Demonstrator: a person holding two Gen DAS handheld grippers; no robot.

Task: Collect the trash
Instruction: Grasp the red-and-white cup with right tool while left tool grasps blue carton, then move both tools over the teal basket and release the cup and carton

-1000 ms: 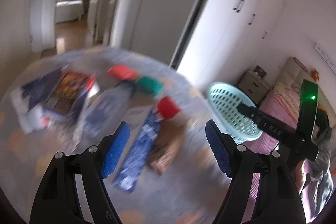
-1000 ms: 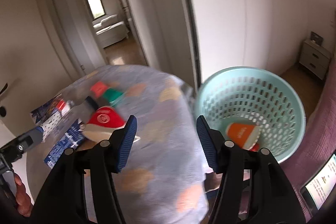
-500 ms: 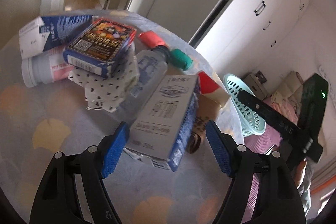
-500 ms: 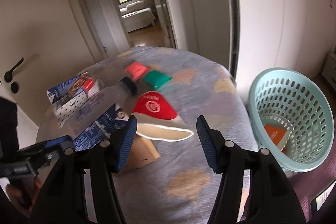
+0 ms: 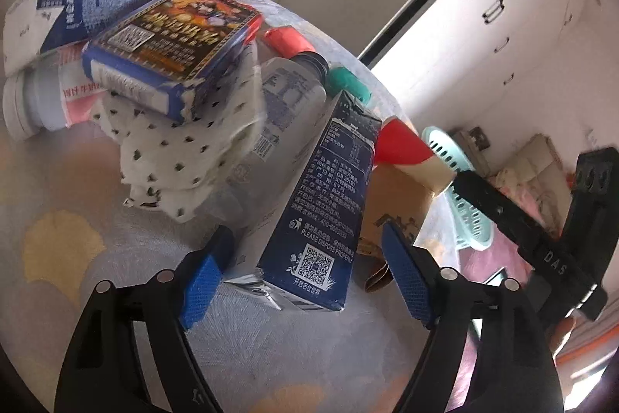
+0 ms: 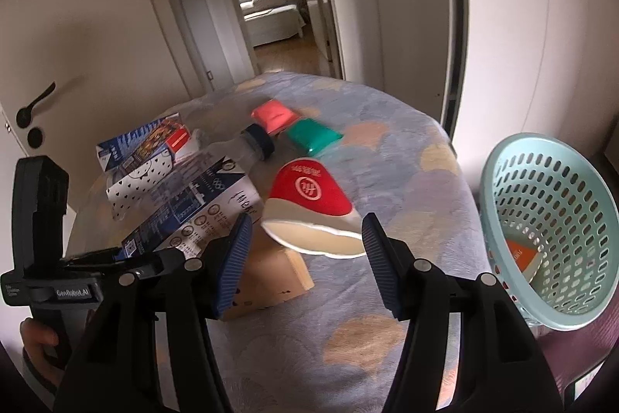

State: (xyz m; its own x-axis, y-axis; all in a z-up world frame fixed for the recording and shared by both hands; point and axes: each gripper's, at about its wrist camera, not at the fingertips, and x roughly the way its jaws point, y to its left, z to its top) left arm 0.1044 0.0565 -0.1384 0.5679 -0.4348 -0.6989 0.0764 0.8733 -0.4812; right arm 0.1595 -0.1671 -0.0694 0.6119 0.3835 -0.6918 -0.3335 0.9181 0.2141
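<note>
Blue carton (image 5: 309,219) lies on table (image 5: 96,297) between spread left gripper (image 5: 305,281) pads, jaws closing, not pressing yet. Right view: right gripper (image 6: 305,254) spread, empty, over flattened red cup (image 6: 309,192); basket (image 6: 549,219) beside table edge.

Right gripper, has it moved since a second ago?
Yes. The right gripper swung away from the basket, which was straight ahead and now sits off right, toward the red paper cup.
</note>
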